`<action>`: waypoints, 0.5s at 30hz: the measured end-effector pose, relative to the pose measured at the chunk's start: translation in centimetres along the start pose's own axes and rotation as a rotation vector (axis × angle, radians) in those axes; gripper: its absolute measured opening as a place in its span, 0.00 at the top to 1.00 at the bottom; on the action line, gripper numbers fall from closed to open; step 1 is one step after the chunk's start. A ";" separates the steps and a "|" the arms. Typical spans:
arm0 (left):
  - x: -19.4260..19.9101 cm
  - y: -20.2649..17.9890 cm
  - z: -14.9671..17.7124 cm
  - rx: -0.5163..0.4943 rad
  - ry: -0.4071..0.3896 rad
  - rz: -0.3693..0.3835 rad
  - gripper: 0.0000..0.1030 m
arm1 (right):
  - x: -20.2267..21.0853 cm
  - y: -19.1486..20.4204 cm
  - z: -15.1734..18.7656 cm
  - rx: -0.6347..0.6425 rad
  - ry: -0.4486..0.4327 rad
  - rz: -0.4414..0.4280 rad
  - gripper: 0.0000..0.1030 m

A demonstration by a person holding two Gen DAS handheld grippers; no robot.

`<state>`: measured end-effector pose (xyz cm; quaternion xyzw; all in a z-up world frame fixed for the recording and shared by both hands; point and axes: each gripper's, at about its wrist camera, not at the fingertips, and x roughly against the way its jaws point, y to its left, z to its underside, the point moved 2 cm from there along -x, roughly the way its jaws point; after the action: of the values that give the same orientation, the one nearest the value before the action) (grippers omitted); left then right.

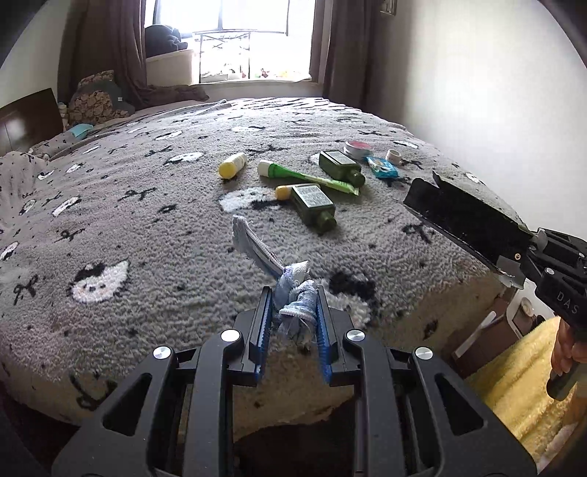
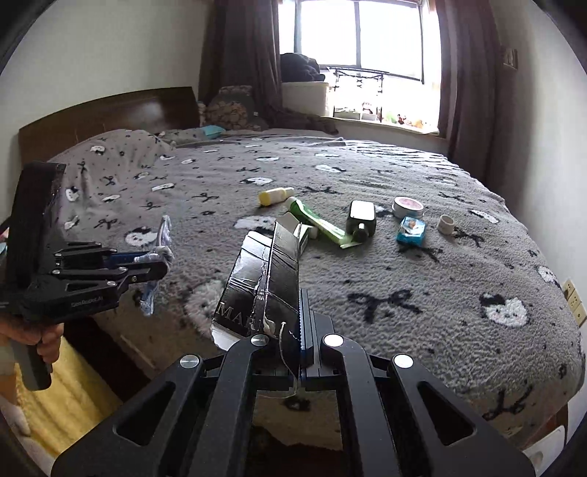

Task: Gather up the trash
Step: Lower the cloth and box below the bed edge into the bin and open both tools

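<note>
While clamped on a crumpled blue-and-white rag [image 1: 293,293], left gripper [image 1: 293,304] at 6 o'clock of its own view, fingers pinched against the cloth, a frayed strip sticking up toward 11 o'clock. Seen again from the right wrist at 9 o'clock, gripper [image 2: 161,262] with the rag [image 2: 161,235] dangling from its tips, held by a hand [image 2: 44,339] on the grip. Right gripper [image 2: 299,330] at 6 o'clock of its view, fingers pressed together on a flattened black carton [image 2: 264,279], lifted over the bed's near edge. Same carton [image 1: 466,216] at 3 o'clock in the left view, jutting out from the right gripper [image 1: 521,257]. Lying on the grey patterned blanket [image 1: 146,220] toward 12 o'clock: two dark green bottles [image 1: 315,205] [image 1: 341,167], a green tube [image 1: 312,178], a small yellow-capped bottle [image 1: 232,166], a blue packet [image 1: 382,167], a round tin [image 1: 358,148] and a little white ring-shaped piece [image 1: 393,155]. All well apart from both grippers. Window [image 1: 238,33] with dark curtains at 12 o'clock.
</note>
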<state>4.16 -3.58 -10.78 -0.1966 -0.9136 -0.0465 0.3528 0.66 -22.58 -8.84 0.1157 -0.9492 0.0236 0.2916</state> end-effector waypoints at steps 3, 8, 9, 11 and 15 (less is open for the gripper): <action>0.6 -0.6 2.0 -0.009 0.023 0.010 0.80 | 0.4 0.8 1.7 -0.016 0.023 -0.021 0.97; 1.0 -1.4 5.3 -0.020 0.074 0.021 0.80 | 0.3 1.8 4.7 -0.044 0.082 -0.035 0.97; 0.9 -1.5 6.1 -0.017 0.089 0.026 0.80 | 0.2 1.9 5.3 -0.052 0.097 -0.043 0.97; 0.5 -1.5 7.5 -0.008 0.118 0.035 0.80 | -0.1 2.3 6.7 -0.062 0.137 -0.062 0.97; -1.1 -1.3 10.8 0.017 0.200 0.037 0.80 | -1.2 3.0 9.1 -0.085 0.233 -0.094 0.97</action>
<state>-2.40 -2.75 -19.55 -0.2051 -0.8705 -0.0516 0.4445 -4.03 -20.39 -16.99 0.1438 -0.9026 -0.0171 0.4054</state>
